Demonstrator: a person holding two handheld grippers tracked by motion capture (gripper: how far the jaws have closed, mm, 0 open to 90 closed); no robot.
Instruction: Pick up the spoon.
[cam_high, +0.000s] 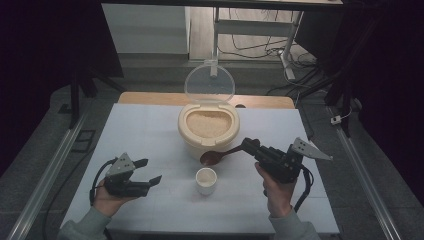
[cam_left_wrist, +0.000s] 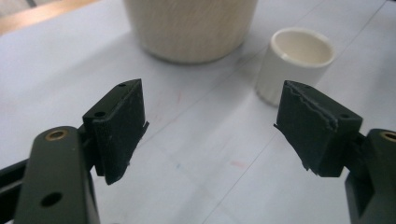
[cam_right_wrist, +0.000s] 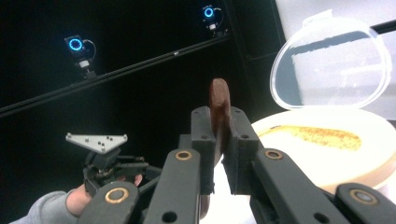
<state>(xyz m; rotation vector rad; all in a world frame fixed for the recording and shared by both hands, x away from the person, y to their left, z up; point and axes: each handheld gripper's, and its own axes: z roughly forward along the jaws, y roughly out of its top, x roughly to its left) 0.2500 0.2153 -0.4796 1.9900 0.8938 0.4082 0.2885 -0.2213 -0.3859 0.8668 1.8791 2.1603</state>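
While the right gripper (cam_high: 250, 146) is pinching the spoon (cam_high: 220, 154) over the cup (cam_high: 206, 180), rice may be spilling onto the tabletop (cam_high: 145, 135); left gripper (cam_high: 150, 171) fingers are spreading, empty.

Cream, brown and black on a pale table

Cream rice container (cam_high: 207, 134) with a clear lid (cam_high: 209, 83), tan rice (cam_high: 208, 123) inside; brown wooden spoon (cam_high: 220, 154); white ribbed cup (cam_high: 206, 180); black grippers; pale bluish-white table (cam_high: 145, 135); grey sleeves.
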